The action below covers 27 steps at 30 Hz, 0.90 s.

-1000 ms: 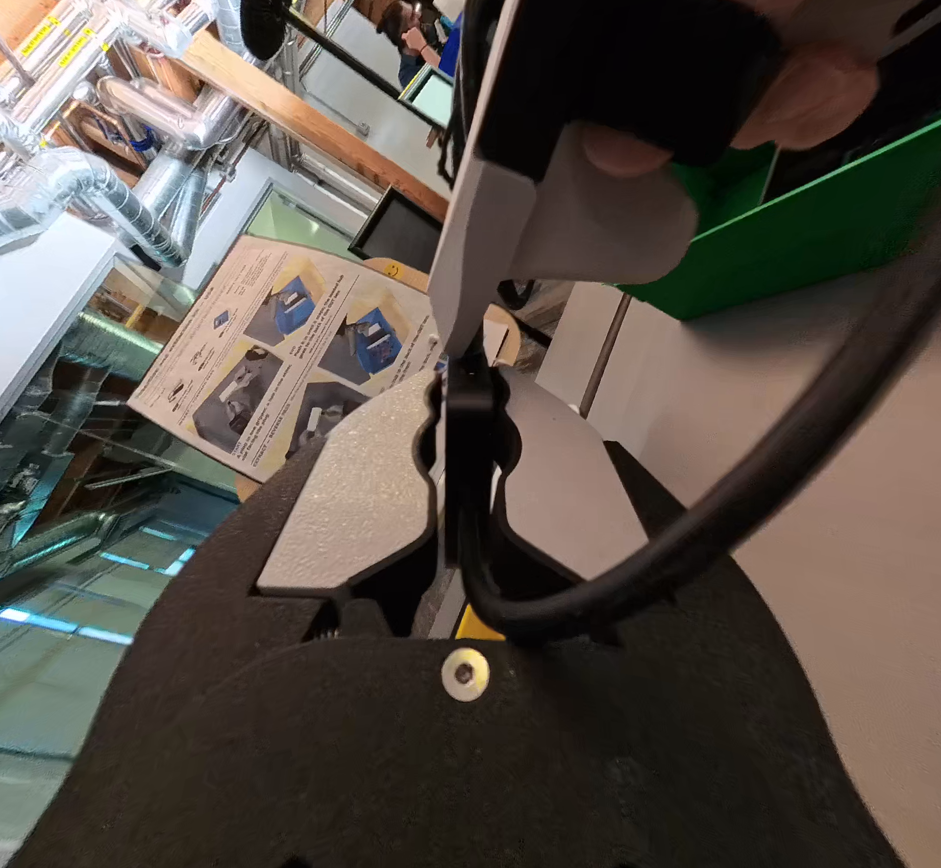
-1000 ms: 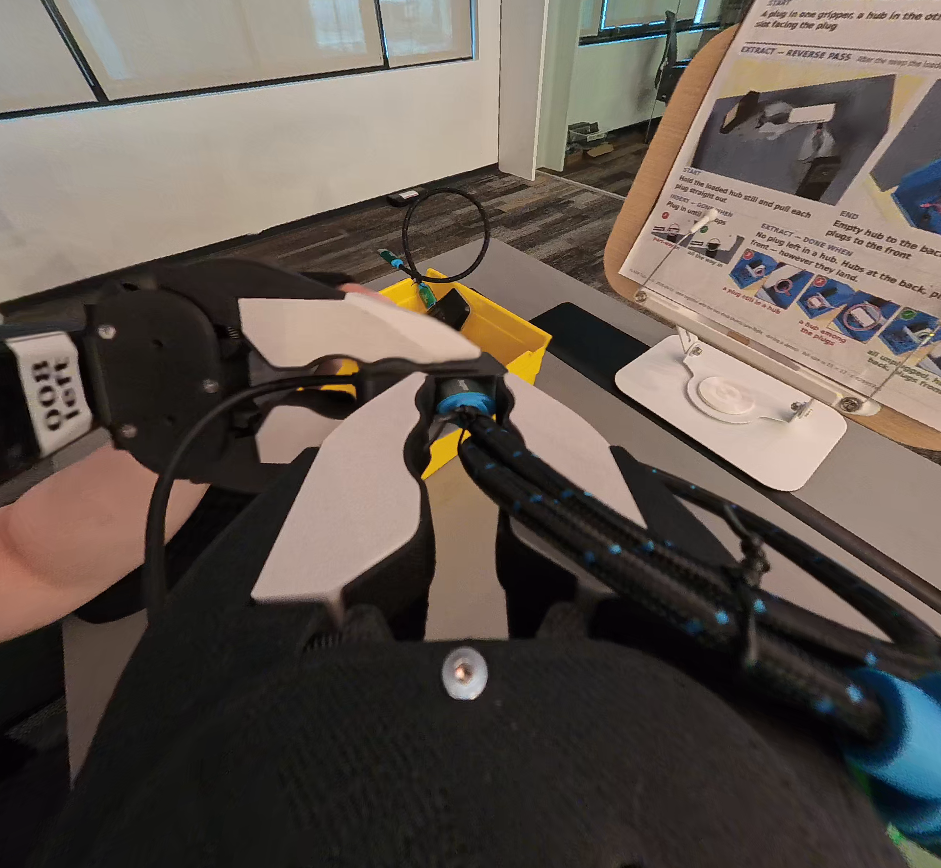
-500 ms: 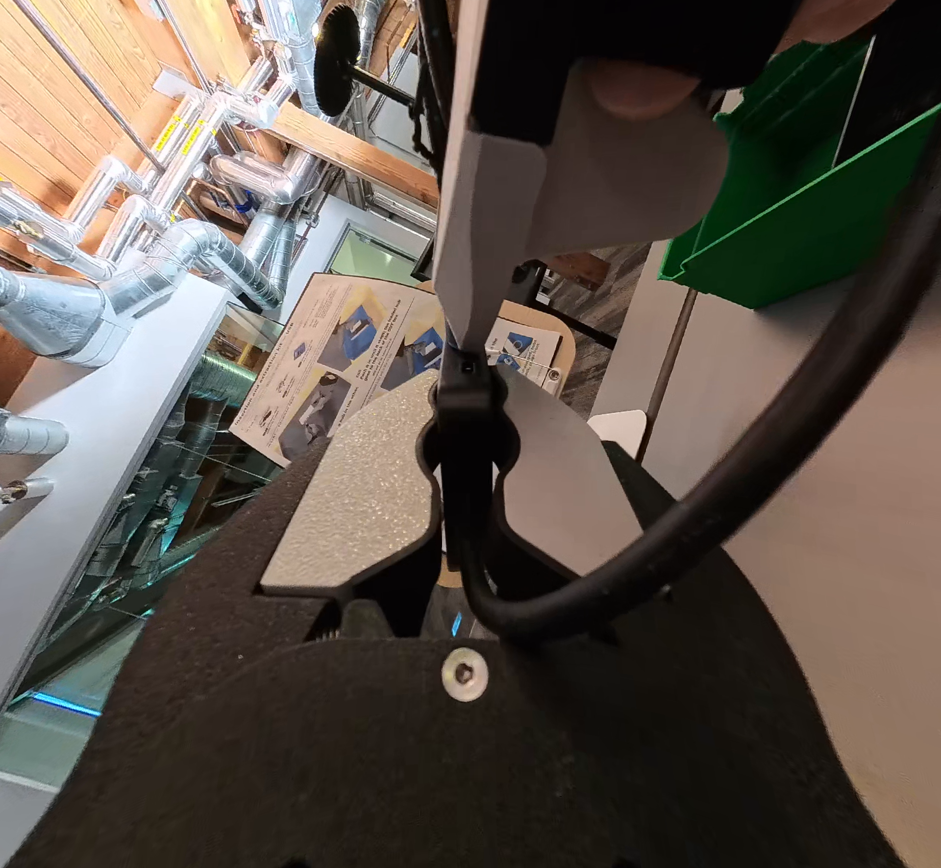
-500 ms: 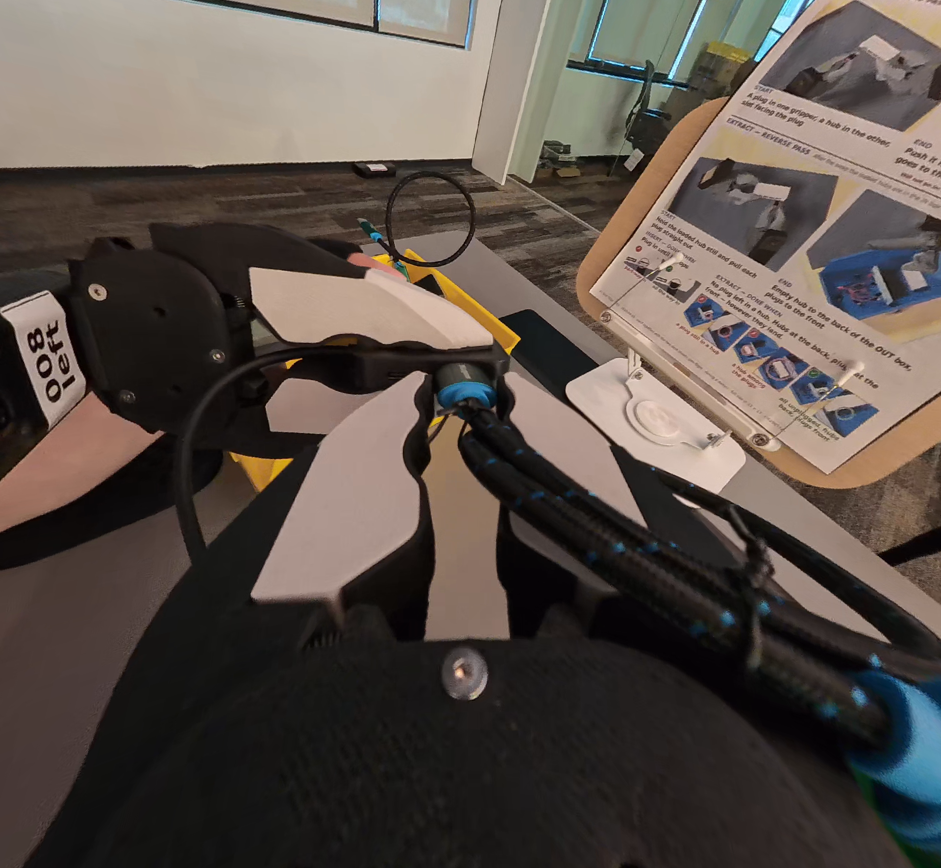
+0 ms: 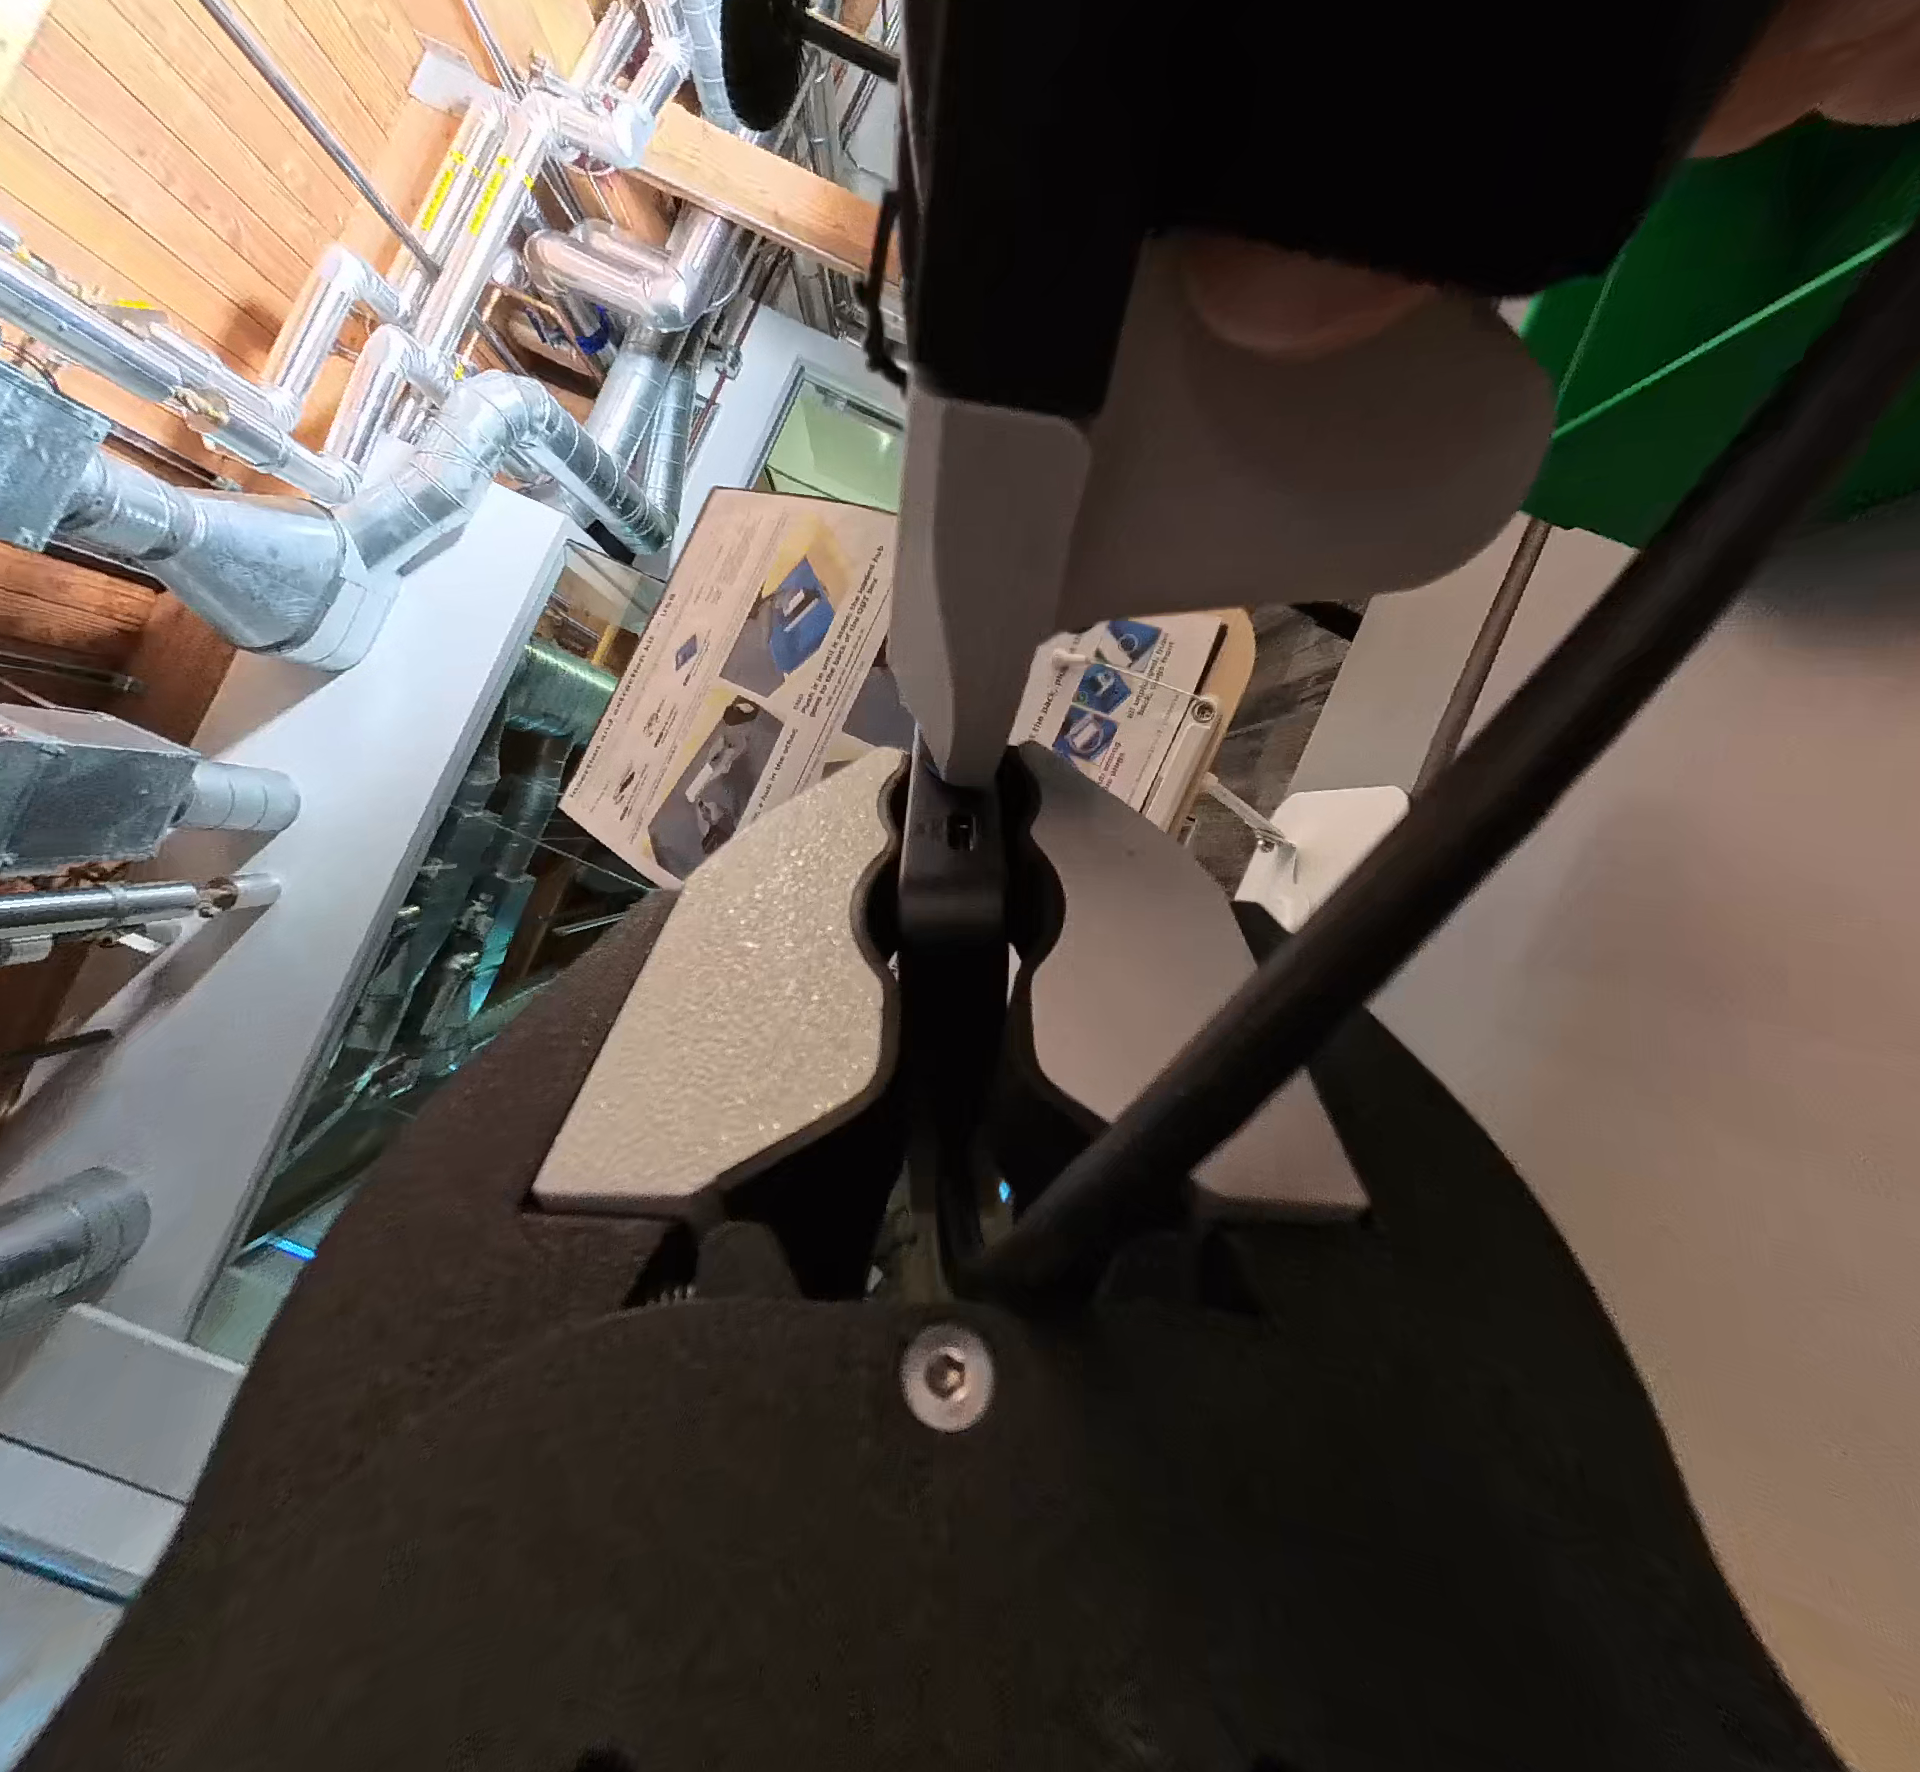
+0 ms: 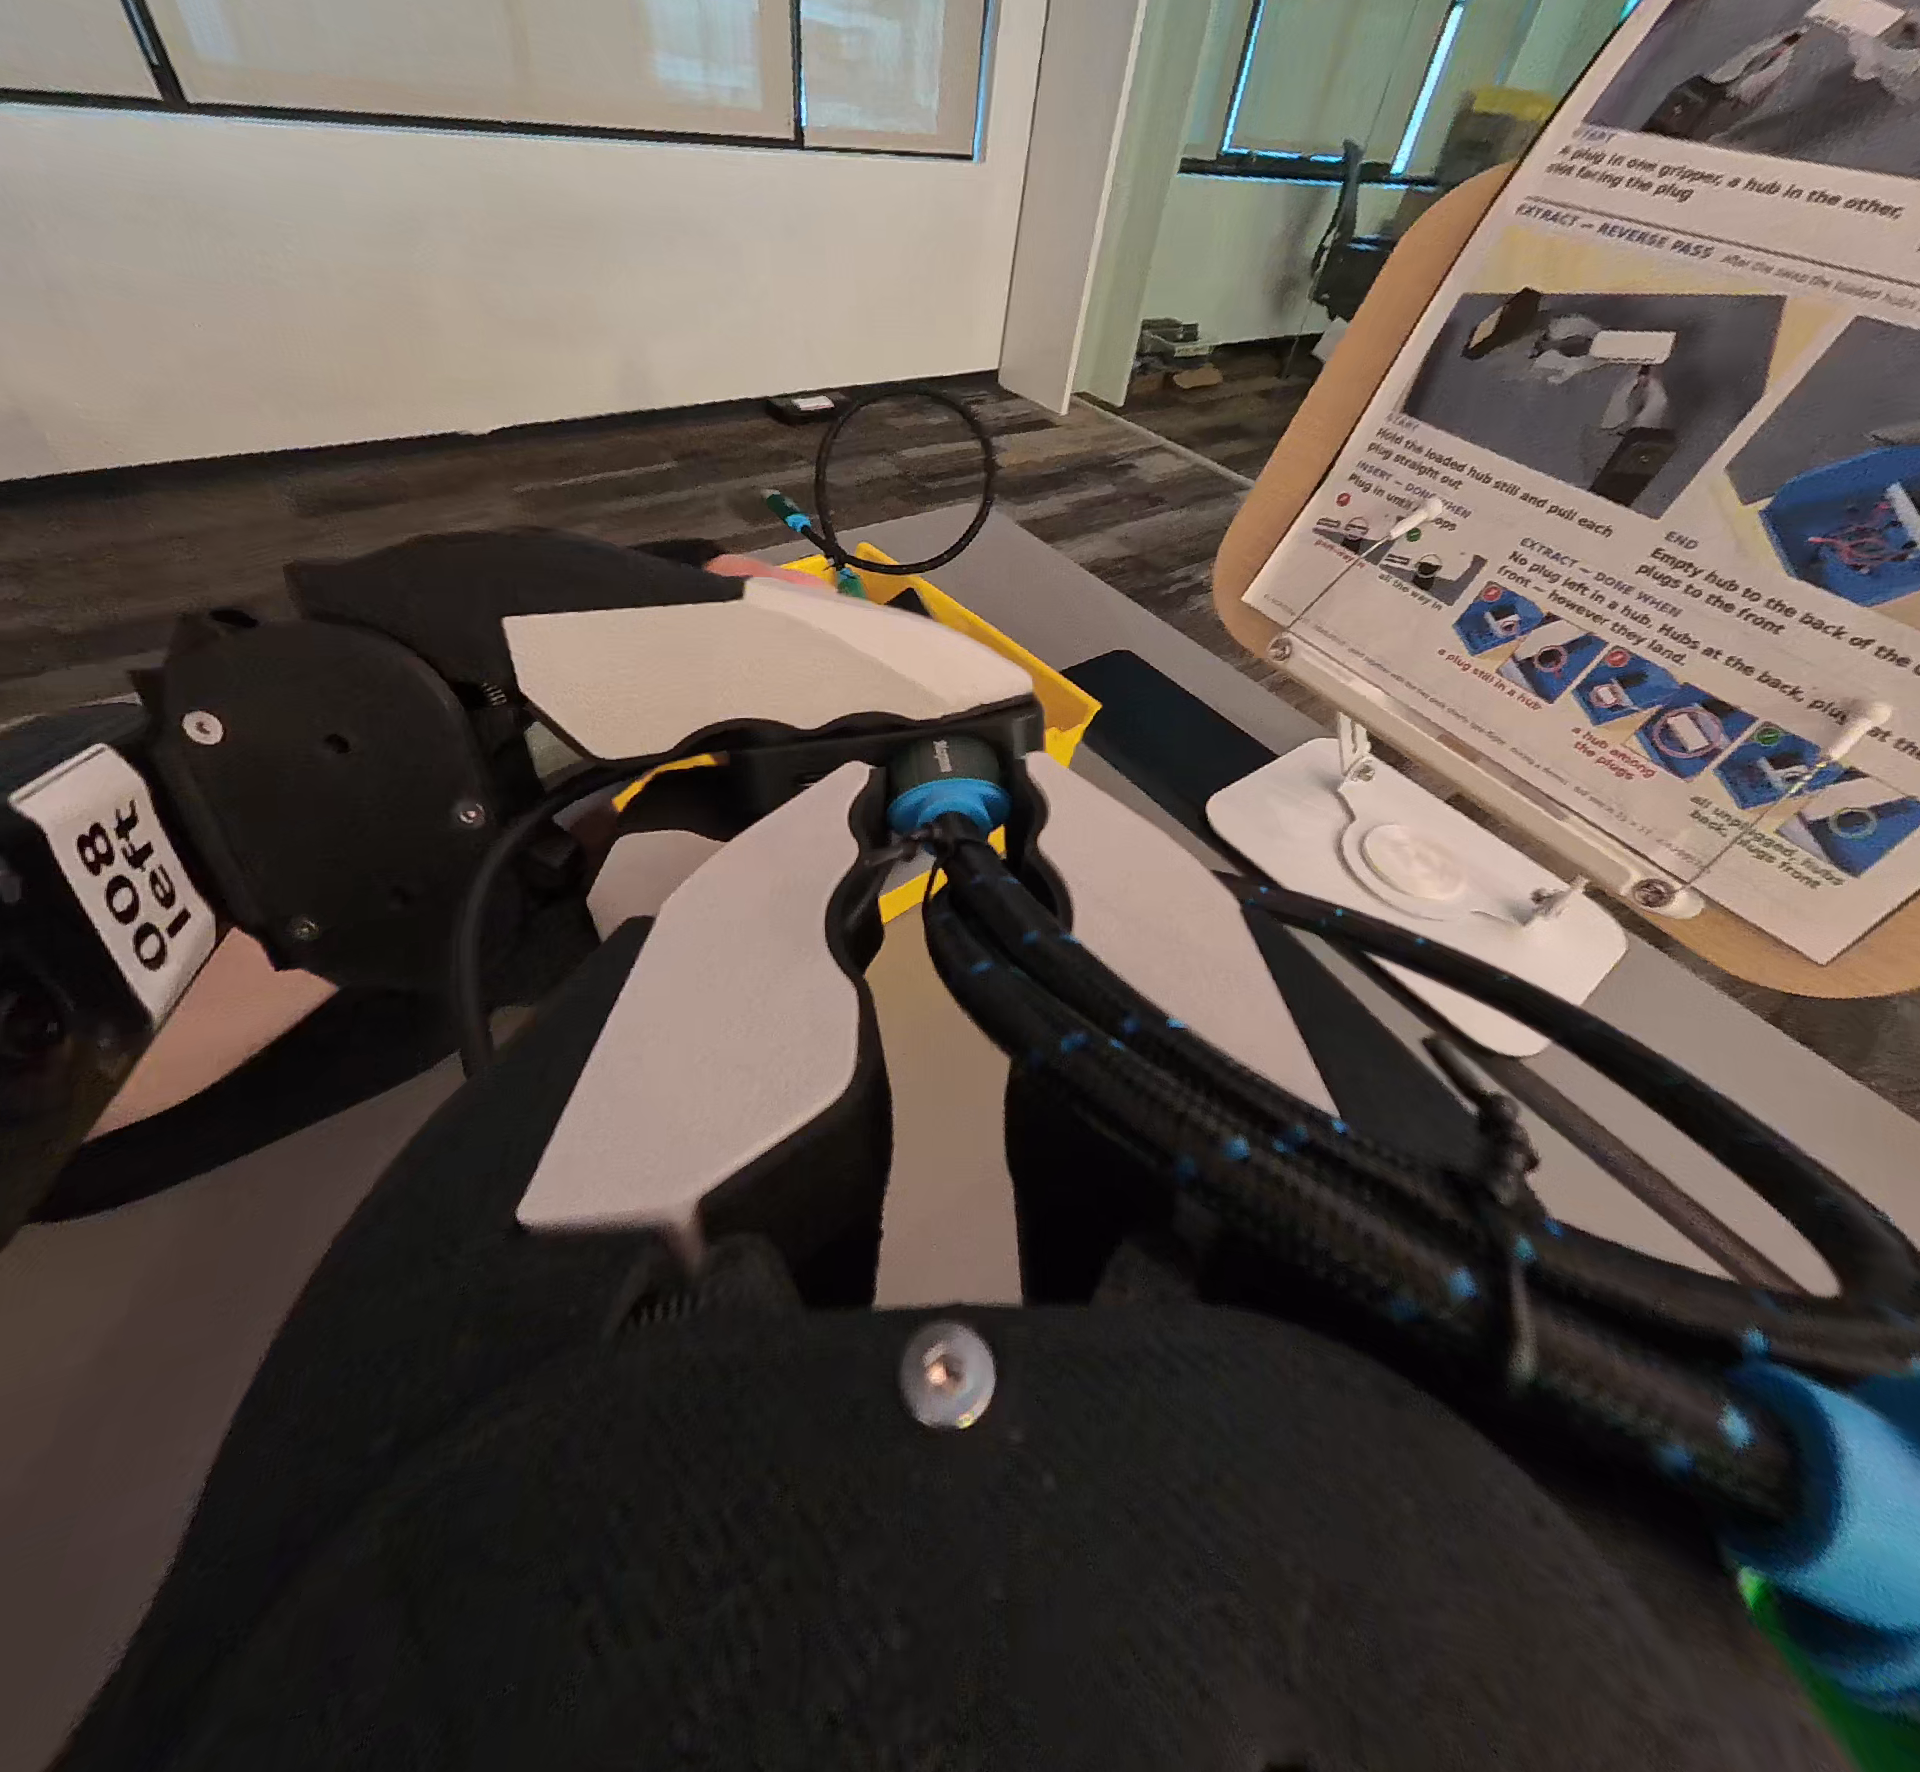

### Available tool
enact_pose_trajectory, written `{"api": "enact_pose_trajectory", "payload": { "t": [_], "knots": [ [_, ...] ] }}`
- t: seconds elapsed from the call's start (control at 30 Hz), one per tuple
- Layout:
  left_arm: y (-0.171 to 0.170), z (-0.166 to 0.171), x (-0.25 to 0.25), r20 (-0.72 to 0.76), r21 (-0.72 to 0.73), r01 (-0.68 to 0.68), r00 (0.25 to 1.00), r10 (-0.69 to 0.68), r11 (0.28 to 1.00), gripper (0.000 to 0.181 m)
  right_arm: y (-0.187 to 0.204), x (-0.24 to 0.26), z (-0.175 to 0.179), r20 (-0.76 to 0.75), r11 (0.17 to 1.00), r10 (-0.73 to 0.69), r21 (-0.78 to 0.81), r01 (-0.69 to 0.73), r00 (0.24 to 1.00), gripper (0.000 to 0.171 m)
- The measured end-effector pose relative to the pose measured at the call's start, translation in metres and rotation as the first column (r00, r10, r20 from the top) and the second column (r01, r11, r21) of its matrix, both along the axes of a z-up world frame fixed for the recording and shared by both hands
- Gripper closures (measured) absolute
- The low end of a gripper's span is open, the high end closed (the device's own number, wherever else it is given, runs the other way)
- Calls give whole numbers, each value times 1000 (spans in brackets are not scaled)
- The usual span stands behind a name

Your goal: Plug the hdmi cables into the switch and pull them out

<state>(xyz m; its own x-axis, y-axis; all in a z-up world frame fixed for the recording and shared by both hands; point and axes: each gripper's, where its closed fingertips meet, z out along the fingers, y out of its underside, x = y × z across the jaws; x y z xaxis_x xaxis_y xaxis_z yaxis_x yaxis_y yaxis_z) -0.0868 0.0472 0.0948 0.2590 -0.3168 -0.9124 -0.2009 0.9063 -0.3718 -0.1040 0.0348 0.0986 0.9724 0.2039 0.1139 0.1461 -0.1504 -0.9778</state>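
Observation:
My left gripper (image 5: 951,792) is shut on the thin black switch (image 5: 948,875), seen edge-on, with its black cable (image 5: 1455,849) running off to the right. In the right wrist view my right gripper (image 6: 943,792) is shut on an HDMI plug (image 6: 937,758) with a dark body, a blue collar and a braided black-and-blue cable (image 6: 1195,1088). The plug's tip meets the end of the switch (image 6: 810,754), which the left gripper (image 6: 982,735) holds in from the left. I cannot tell how deep the plug sits. The right gripper's grey fingers (image 5: 977,579) hang just above the switch.
A yellow bin (image 6: 1049,699) with a looped black cable (image 6: 904,475) stands behind the grippers on the grey table (image 5: 1662,995). An instruction sheet on a wooden board (image 6: 1662,475) with a white base (image 6: 1434,901) stands at the right. A green bin (image 5: 1714,351) is farther off. The tips of both grippers are at nearly the same place.
Both grippers have swung and tilted together while staying tip to tip. The right gripper looms closer in the left wrist view. Both grips are unchanged.

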Motion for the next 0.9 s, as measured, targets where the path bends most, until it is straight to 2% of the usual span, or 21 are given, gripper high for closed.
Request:
{"api": "enact_pose_trajectory", "payload": {
  "t": [0.3, 0.53, 0.57, 0.63, 0.67, 0.7, 0.73, 0.83, 0.9],
  "knots": [
    [-2, -9, 4, -40, -31, 32, 999, -33, 999, 166, -2, 2, -7, 16, 990, -122, 71, 120, 992, 151],
    [-13, -6, 4, -37, 0, 59, 998, -59, 998, 166, -14, 2, -6, -21, 998, -56, 34, 57, 998, 151],
    [-5, -6, 4, -37, -3, 13, 999, -13, 1000, 166, -17, 2, -4, -20, 997, -62, 47, 63, 998, 151],
    [57, -21, -1, -134, -35, -217, 968, 210, 976, 167, -38, 6, 22, -97, 983, -58, 169, 74, 994, 151],
    [73, -24, -5, -132, -50, -190, 974, 182, 981, 167, -53, 16, 35, -127, 969, -90, 219, 117, 988, 151],
    [77, -21, -12, -110, -44, -125, 987, 120, 991, 167, -65, 26, 40, -118, 963, -123, 227, 148, 985, 151],
    [79, -12, -20, -79, -34, -117, 990, 114, 993, 167, -73, 32, 39, -104, 968, -134, 200, 153, 985, 151],
    [63, 10, -29, -14, -106, -30, 999, 29, 994, 167, -92, 43, 37, -110, 980, -106, 159, 123, 988, 151],
    [55, 17, -31, -18, -88, -25, 1000, 23, 996, 167, -102, 41, 37, -88, 986, -51, 153, 64, 995, 151]
  ]
}}
